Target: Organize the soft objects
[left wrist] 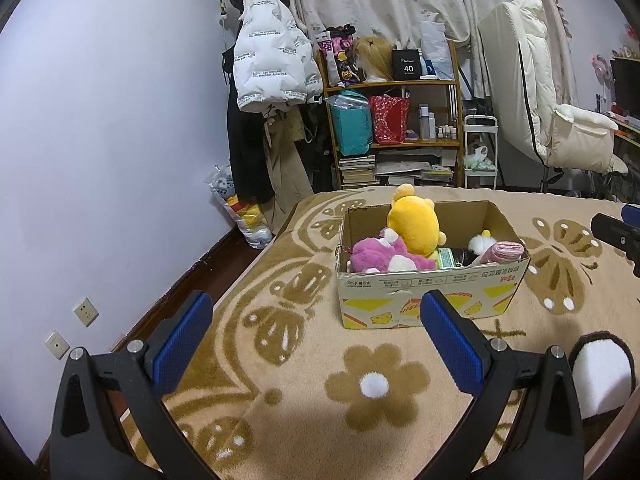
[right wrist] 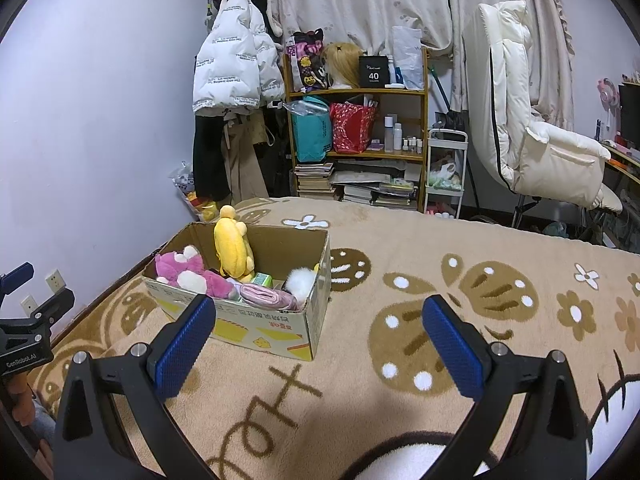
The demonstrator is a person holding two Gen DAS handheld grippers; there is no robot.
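Note:
A cardboard box [left wrist: 432,294] [right wrist: 256,326] stands on the patterned beige blanket [left wrist: 312,364] [right wrist: 400,248]. Inside it are a yellow plush [left wrist: 414,222] [right wrist: 233,244], a pink plush [left wrist: 380,256] [right wrist: 188,268], a white fluffy toy [left wrist: 482,243] [right wrist: 301,282], a folded pink cloth [left wrist: 505,251] [right wrist: 268,296] and a small green packet [left wrist: 446,258] [right wrist: 262,280]. My left gripper [left wrist: 316,342] hovers open and empty before the box. My right gripper [right wrist: 320,344] hangs open and empty to the box's right front. The left gripper's body [right wrist: 24,320] shows at the right wrist view's left edge.
A shelf [left wrist: 394,120] [right wrist: 358,128] crammed with bags, bottles and books stands against the curtain beyond the bed. Jackets [left wrist: 272,52] [right wrist: 232,56] hang at the wall. A white padded chair [left wrist: 556,120] [right wrist: 532,132] is at the right. A bag of toys [left wrist: 244,212] lies on the floor.

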